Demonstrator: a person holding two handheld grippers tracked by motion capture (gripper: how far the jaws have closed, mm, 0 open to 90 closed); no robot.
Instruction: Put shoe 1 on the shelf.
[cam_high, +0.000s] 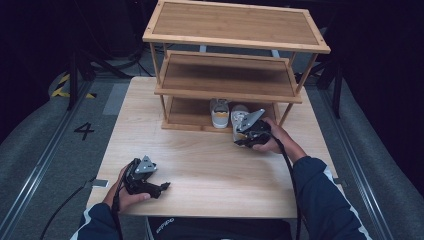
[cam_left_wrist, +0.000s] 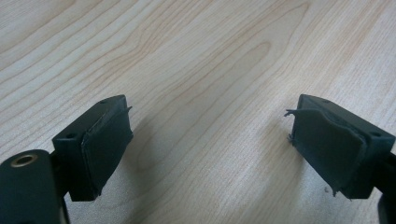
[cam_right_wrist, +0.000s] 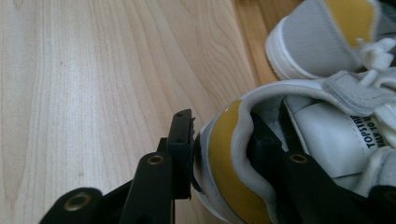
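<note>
A white shoe with a yellow heel (cam_right_wrist: 327, 140) lies on its side at the front edge of the wooden rack's bottom shelf (cam_high: 187, 119). My right gripper (cam_right_wrist: 222, 135) is shut on its heel, one jaw outside and one inside the collar. From above, the right gripper (cam_high: 243, 131) sits just behind that shoe (cam_high: 239, 113). A matching shoe (cam_high: 220, 113) stands on the bottom shelf to its left, also visible in the right gripper view (cam_right_wrist: 327, 37). My left gripper (cam_high: 161, 188) rests near the table's front left, and the left gripper (cam_left_wrist: 210, 149) is open over bare wood.
The three-tier bamboo rack (cam_high: 235, 25) stands at the back of the light wooden table (cam_high: 210, 170); its top and middle shelves hold nothing. Rack posts (cam_high: 162, 107) flank the bottom shelf. Dark floor and rails surround the table.
</note>
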